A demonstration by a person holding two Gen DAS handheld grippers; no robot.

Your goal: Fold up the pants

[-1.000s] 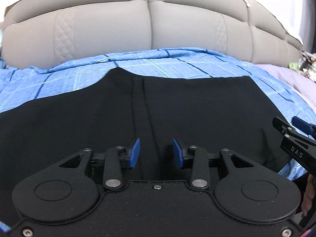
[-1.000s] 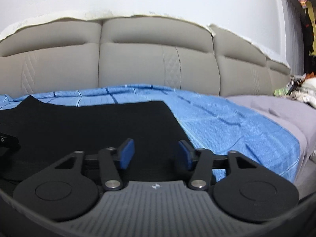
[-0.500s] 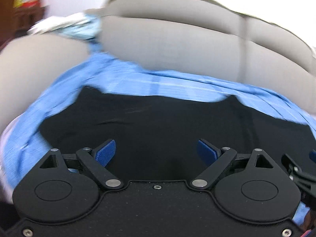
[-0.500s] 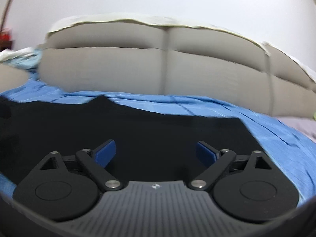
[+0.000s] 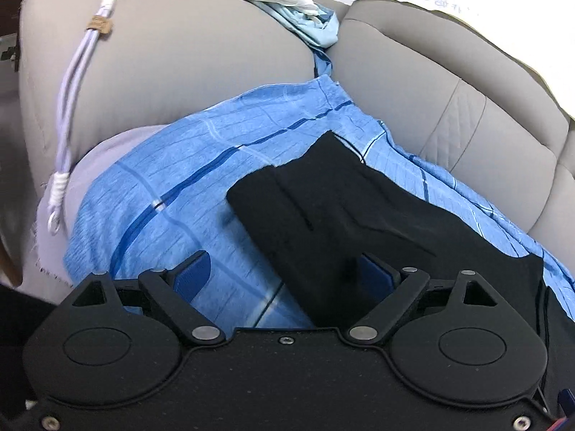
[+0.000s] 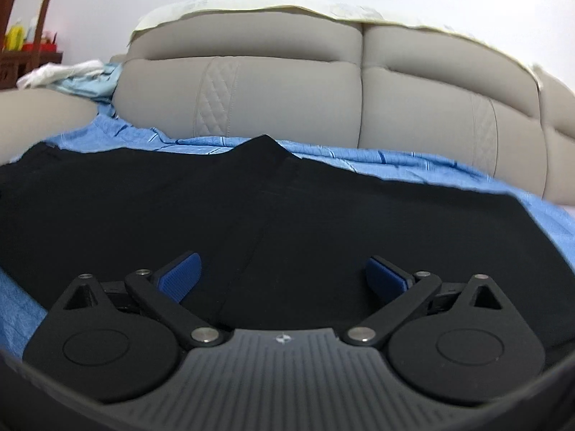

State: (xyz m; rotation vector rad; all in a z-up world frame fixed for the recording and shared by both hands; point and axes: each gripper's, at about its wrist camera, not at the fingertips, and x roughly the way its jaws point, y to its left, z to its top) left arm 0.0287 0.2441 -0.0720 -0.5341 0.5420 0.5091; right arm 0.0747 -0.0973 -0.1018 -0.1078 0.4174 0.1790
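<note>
Black pants (image 5: 352, 215) lie flat on a blue checked sheet (image 5: 179, 186) over a grey sofa. In the left wrist view I see their left end, with a corner pointing toward the backrest. My left gripper (image 5: 284, 273) is open and empty; the pants' end lies between its blue pads, near the right one. In the right wrist view the pants (image 6: 251, 208) spread wide across the sheet (image 6: 395, 161), with a seam down the middle. My right gripper (image 6: 284, 276) is open and empty, low over the pants' near edge.
The grey sofa armrest (image 5: 172, 64) rises at the left, with a white cord (image 5: 72, 86) hanging over it and crumpled white and light-blue cloths (image 5: 287, 0) on top. The sofa backrest (image 6: 323, 89) stands behind. Wooden furniture (image 6: 25, 46) is at far left.
Both grippers have opened wide from a narrow gap. The left gripper has swung left to the pants' left end by the armrest. The right gripper has moved left over the pants' middle.
</note>
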